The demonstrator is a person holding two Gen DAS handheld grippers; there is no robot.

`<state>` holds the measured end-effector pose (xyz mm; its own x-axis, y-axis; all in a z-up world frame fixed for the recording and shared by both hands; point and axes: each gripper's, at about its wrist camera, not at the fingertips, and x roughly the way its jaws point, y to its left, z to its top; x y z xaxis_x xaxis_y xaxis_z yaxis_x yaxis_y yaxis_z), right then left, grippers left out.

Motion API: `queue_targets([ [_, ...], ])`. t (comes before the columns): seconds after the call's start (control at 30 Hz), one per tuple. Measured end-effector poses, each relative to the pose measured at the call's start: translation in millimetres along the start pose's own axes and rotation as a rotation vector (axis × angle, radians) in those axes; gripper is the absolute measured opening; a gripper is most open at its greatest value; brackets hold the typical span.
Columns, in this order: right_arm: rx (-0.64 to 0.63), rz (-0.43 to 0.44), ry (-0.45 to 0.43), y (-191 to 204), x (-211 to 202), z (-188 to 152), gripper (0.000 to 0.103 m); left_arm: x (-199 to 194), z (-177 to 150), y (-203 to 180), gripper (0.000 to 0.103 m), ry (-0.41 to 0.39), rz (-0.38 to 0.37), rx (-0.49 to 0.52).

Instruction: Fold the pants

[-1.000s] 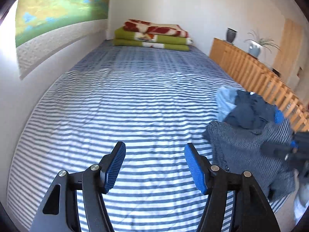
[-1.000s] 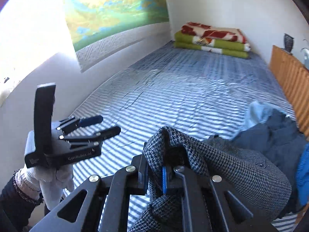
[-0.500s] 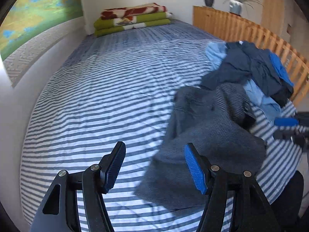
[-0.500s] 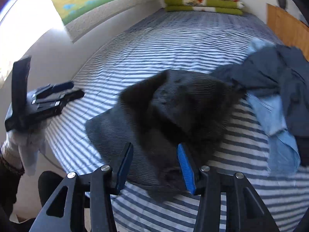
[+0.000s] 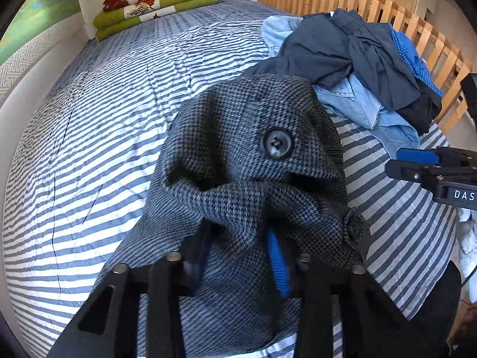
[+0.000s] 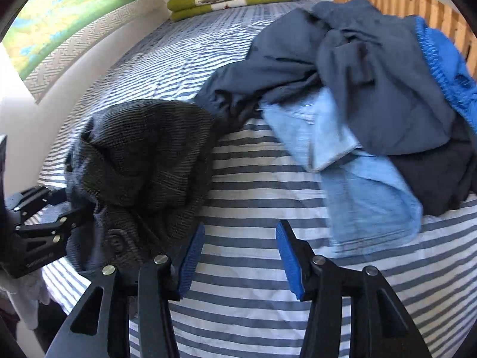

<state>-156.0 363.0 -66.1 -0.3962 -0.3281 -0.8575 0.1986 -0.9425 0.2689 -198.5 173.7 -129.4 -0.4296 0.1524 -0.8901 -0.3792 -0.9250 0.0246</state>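
Grey checked pants (image 5: 238,137) with a dark button lie bunched on the striped bed near its front edge; in the right wrist view the pants (image 6: 143,149) sit at the left. My left gripper (image 5: 238,256) is shut on a bunched fold of the fabric, which hides most of both pads. Seen from the right, the left gripper (image 6: 74,211) reaches into the cloth. My right gripper (image 6: 240,256) is open over bare striped sheet, just right of the pants, with nothing between its fingers. From the left, the right gripper (image 5: 396,162) shows at the right edge.
A heap of dark blue, light blue and bright blue clothes (image 6: 357,89) lies right of the pants, against a wooden slatted rail (image 5: 372,9). Folded green and red blankets (image 5: 158,3) lie at the far end. The striped sheet (image 5: 89,119) stretches left to the wall.
The right gripper let go of the pants, opened and drew off to the right. The left gripper moved in over the pants and closed on a fold.
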Motion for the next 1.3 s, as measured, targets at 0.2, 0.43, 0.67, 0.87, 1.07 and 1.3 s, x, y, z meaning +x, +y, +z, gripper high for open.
queue_targets([
  [0.2,-0.126,0.121,0.065,49.4,20.4,4.3,0.068,-26.3,-21.0,22.0,0.02,-0.03,0.063,0.037],
  [0.43,-0.296,0.134,0.109,120.1,29.4,1.9,0.024,-58.3,-48.2,85.7,0.02,-0.058,0.039,-0.113],
  [0.67,-0.368,0.236,-0.026,210.3,2.5,82.5,0.021,-95.8,-85.4,141.4,0.05,-0.136,0.088,-0.219],
  [0.87,-0.614,0.217,-0.01,358.2,48.1,141.7,0.023,-119.5,-102.8,194.1,0.068,-0.184,0.147,-0.286],
  [1.07,-0.651,0.122,-0.027,351.9,53.1,165.0,0.05,-112.2,-100.4,232.4,0.074,-0.183,0.153,-0.283],
  [1.3,-0.343,0.084,-0.028,199.6,28.7,165.8,0.054,-65.8,-79.4,232.7,0.074,-0.15,0.084,-0.261],
])
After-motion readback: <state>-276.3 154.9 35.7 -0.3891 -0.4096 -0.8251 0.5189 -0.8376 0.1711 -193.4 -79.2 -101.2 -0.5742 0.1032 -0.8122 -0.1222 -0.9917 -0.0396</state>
